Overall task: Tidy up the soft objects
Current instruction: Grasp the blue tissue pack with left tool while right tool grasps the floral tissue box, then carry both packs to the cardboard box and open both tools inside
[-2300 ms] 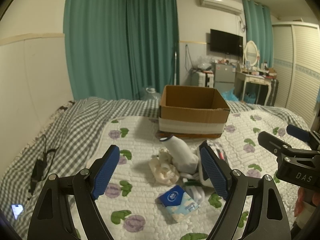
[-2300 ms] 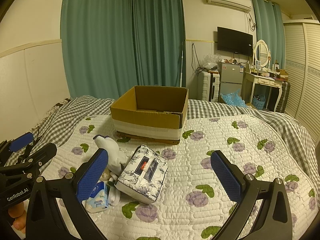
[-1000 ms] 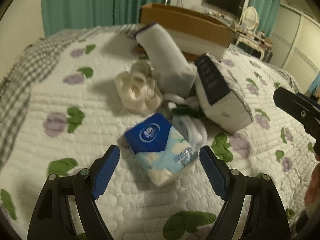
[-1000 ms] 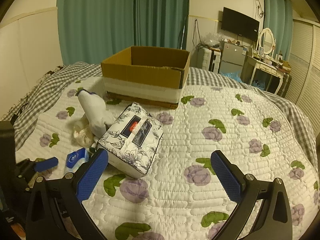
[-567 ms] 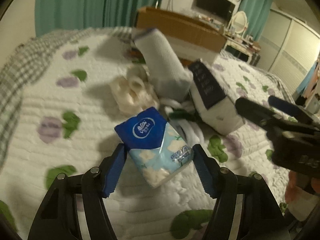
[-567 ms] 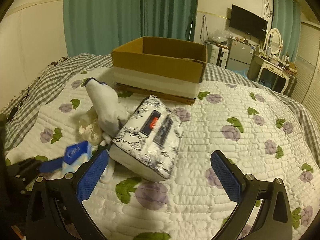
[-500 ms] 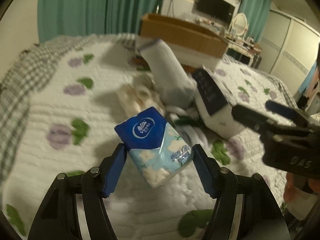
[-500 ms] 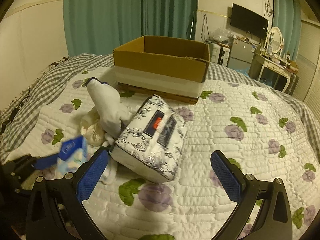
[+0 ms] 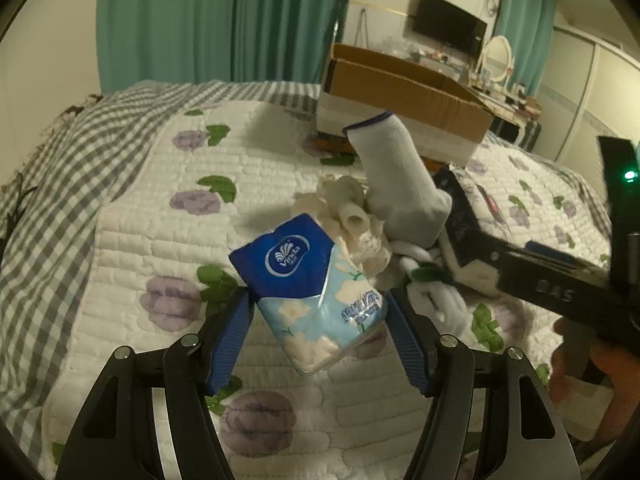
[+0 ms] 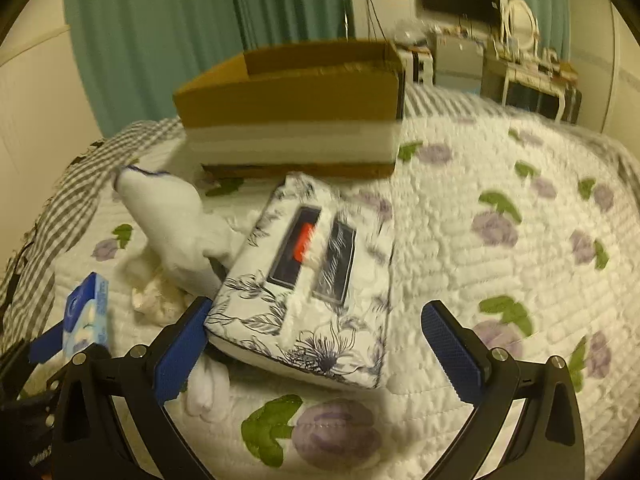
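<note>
My left gripper (image 9: 318, 320) is shut on a blue tissue pack (image 9: 312, 284) and holds it above the quilt. The pack also shows in the right wrist view (image 10: 86, 312). My right gripper (image 10: 316, 344) is open, its fingers either side of the near end of a floral tissue box (image 10: 308, 284) lying on the bed. A white sock (image 9: 400, 184) stands against the box, also seen in the right wrist view (image 10: 172, 220). A cream scrunchie (image 9: 352, 216) lies beside it. An open cardboard box (image 10: 296, 108) stands behind, also in the left wrist view (image 9: 400, 96).
A white quilt with purple flowers (image 9: 160, 216) covers the bed over a grey checked sheet (image 9: 48, 184). More white soft items (image 10: 208, 392) lie under the tissue box. Green curtains (image 9: 224, 20), a TV and a dressing table stand behind the bed.
My left gripper closed on the blue tissue pack and lifted it off the quilt. My right gripper moved forward and down until its fingers straddle the floral tissue box.
</note>
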A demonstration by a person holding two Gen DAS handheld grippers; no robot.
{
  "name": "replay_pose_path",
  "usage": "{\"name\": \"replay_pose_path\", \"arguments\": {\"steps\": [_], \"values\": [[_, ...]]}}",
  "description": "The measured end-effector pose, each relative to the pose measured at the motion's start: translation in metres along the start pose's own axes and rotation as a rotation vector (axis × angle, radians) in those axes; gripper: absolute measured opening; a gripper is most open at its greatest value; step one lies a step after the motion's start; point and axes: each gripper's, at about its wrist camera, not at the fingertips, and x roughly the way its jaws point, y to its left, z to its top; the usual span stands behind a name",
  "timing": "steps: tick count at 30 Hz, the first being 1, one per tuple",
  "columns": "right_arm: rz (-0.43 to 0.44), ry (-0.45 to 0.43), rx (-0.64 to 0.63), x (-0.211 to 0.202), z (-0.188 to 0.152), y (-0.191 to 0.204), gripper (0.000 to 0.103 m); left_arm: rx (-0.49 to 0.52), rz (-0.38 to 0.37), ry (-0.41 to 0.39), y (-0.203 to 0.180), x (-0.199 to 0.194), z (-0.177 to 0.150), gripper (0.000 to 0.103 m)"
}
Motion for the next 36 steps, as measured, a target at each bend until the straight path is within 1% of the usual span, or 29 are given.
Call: {"name": "replay_pose_path", "arguments": {"steps": [4, 6, 7, 9, 10, 13, 17, 21, 25, 27, 29, 31, 32, 36], "values": [[0.011, 0.065, 0.026, 0.022, -0.005, -0.002, 0.103, -0.006, 0.001, 0.005, 0.001, 0.001, 0.0, 0.066], [0.014, 0.07, 0.028, 0.024, -0.006, -0.003, 0.099, -0.005, 0.005, 0.005, 0.0, 0.001, -0.001, 0.066], [0.017, 0.061, 0.028, 0.023, -0.005, -0.003, 0.096, -0.003, 0.006, 0.003, 0.0, 0.0, -0.001, 0.066], [0.022, 0.046, 0.023, 0.019, -0.005, -0.002, 0.094, 0.004, 0.01, -0.003, -0.002, -0.003, 0.0, 0.066], [0.019, 0.038, 0.017, 0.015, -0.006, -0.001, 0.09, 0.008, 0.011, -0.007, -0.003, -0.005, 0.0, 0.066], [0.032, 0.034, 0.007, 0.011, -0.007, 0.001, 0.088, 0.016, 0.016, -0.018, -0.006, -0.011, 0.001, 0.066], [0.073, 0.018, 0.014, 0.0, -0.009, -0.001, 0.086, 0.028, 0.03, -0.036, -0.011, -0.022, 0.004, 0.066], [0.089, -0.023, 0.0, -0.021, -0.008, 0.001, 0.085, 0.04, 0.027, -0.062, -0.018, -0.036, 0.009, 0.066], [0.094, -0.088, -0.015, -0.048, -0.001, -0.001, 0.085, 0.068, 0.018, -0.094, -0.029, -0.049, 0.022, 0.066], [0.095, -0.126, -0.02, -0.062, 0.005, -0.004, 0.084, 0.083, 0.025, -0.117, -0.036, -0.056, 0.033, 0.066], [0.091, -0.163, -0.031, -0.075, 0.015, -0.008, 0.084, 0.098, 0.009, -0.154, -0.042, -0.064, 0.044, 0.066], [0.086, -0.191, -0.043, -0.084, 0.025, -0.014, 0.081, 0.105, -0.004, -0.169, -0.046, -0.066, 0.051, 0.066], [0.086, -0.197, -0.047, -0.085, 0.029, -0.016, 0.078, 0.111, -0.013, -0.169, -0.049, -0.065, 0.057, 0.066], [0.11, -0.197, -0.051, -0.084, 0.041, -0.023, 0.077, 0.145, -0.014, -0.171, -0.059, -0.056, 0.073, 0.066]]}}
